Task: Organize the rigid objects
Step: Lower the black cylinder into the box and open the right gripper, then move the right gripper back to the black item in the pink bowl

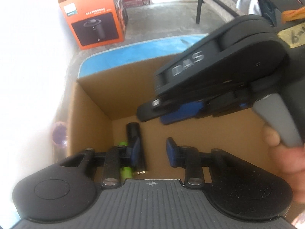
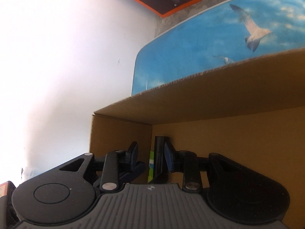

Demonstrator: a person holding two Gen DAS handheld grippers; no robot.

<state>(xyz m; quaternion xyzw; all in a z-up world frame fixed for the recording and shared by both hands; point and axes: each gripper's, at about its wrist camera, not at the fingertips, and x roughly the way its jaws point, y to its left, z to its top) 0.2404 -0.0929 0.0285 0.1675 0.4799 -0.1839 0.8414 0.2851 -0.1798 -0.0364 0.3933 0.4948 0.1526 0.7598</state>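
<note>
While an orange product box (image 1: 95, 19) stands on the floor beyond the blue bird-printed tabletop (image 2: 190, 47), the right tool (image 1: 167, 117) crosses above the cardboard box (image 1: 91, 105). Both tools have parted pads and grip nothing; the left tool (image 1: 152, 152) hangs over the black cylinder (image 1: 133, 133) and green item (image 1: 125, 171) lying side by side in the box's left corner.

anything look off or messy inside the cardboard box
Nothing stands out. The cardboard box looks intact, and the black cylinder and green item lie side by side on its floor near the left wall. No spill or damage shows.
</note>
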